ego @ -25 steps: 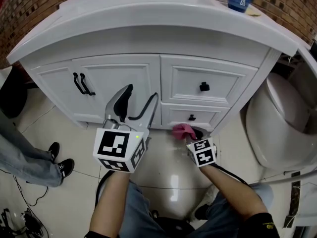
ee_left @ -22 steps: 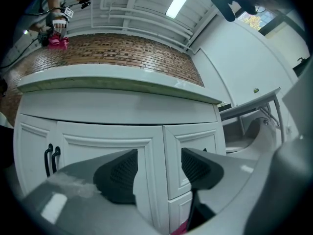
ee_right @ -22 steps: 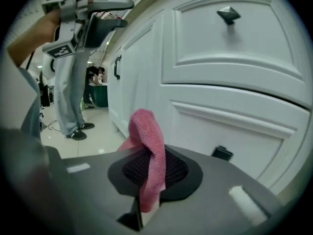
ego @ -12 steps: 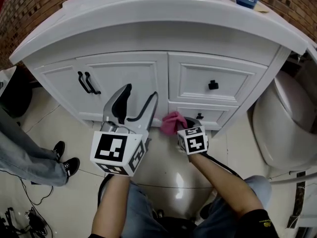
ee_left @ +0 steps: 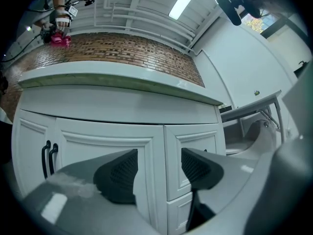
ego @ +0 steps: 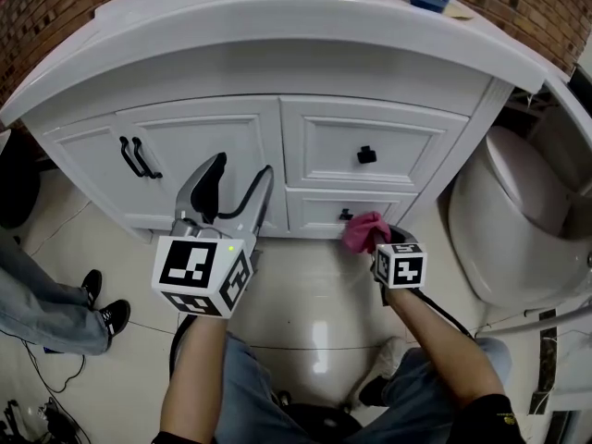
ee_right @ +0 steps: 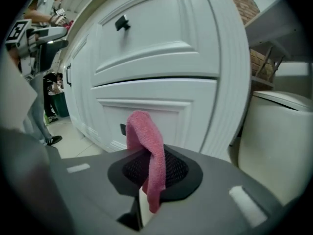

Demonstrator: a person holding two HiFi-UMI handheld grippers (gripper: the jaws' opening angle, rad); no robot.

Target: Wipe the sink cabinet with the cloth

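Two right jaws: clenched on the cloth (ee_right: pixel 148 146), pinching it by a fold so that a loose hump stands proud of the tips, judged to serve as the wiping face
Right gripper (ego: pixel 377 240): held low with its tips aimed at the cabinet front; the cloth sits at or just off the lower drawer (ego: pixel 319 213), contact not confirmed from any view
Left jaws: released, nothing between them; only the white cabinet front shows through the gap
Left gripper (ego: pixel 239 181): raised in front of the cabinet near the seam between door and drawers, apart from the cloth; judged to be parked clear of the wiping path
Cloth location: in the right gripper, at the lower right of the sink cabinet (ego: pixel 213 137), just beside the lower drawer's dark knob (ego: pixel 345 215)
Cabinet state: doors and both drawers closed, giving flat faces to wipe
Step in hand: judged to be wiping the lower drawer front; upper drawer (ego: pixel 407 146) and doors appear yet to be covered
Surroundings: toilet (ego: pixel 509 239) stands just right of the cabinet and limits a rightward sweep; glossy tiled floor (ego: pixel 314 294) below; a bystander's legs (ego: pixel 37 303) at far left, well apart
Risk: the knob could snag the loose fold, since only a small part of the cloth is pinched
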